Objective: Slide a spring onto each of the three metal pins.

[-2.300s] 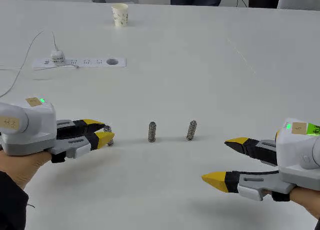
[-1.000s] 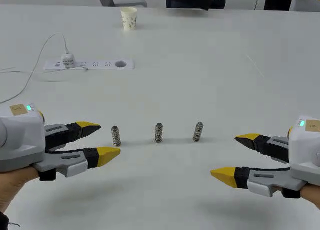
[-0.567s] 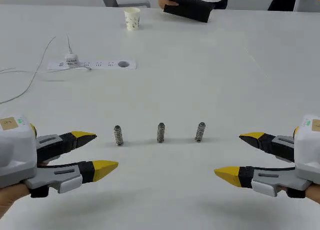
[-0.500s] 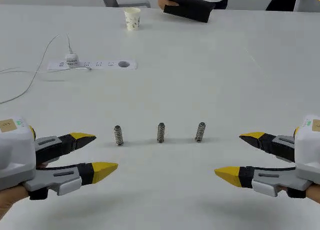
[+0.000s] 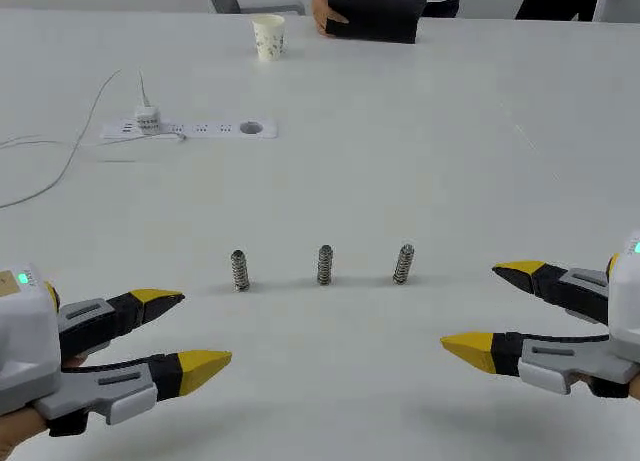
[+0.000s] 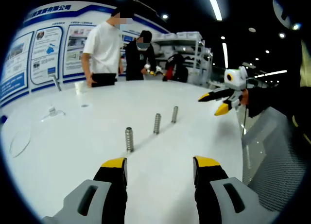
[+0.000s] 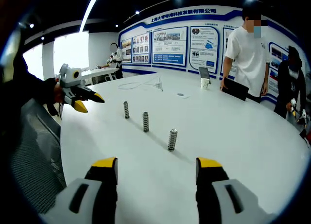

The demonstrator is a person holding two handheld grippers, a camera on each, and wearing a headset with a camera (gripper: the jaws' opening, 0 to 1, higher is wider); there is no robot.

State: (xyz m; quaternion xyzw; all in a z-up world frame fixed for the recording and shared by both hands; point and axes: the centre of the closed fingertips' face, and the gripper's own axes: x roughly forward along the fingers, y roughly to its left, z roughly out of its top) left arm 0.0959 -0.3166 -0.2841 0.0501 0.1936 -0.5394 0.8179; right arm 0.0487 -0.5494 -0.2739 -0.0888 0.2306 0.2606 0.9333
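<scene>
Three metal pins stand in a row on the white table, each with a spring around it: the left spring [image 5: 240, 270], the middle spring [image 5: 325, 265] and the right spring [image 5: 403, 264]. The same row appears in the left gripper view as left spring [image 6: 129, 139], middle spring [image 6: 157, 123] and right spring [image 6: 174, 114], and in the right gripper view as right spring [image 7: 172, 139], middle spring [image 7: 145, 122] and left spring [image 7: 126, 110]. My left gripper [image 5: 180, 329] is open and empty, near the table's front left. My right gripper [image 5: 495, 305] is open and empty at the front right.
A white power strip [image 5: 190, 130] with a plug and cable lies at the back left. A paper cup [image 5: 268, 35] stands at the far edge. A person [image 6: 104, 44] holding a dark tablet [image 5: 376, 14] stands beyond the table, with others nearby.
My left gripper let go of the left spring, opened and drew back toward me. The right gripper stayed open and has barely moved. The head camera shifted.
</scene>
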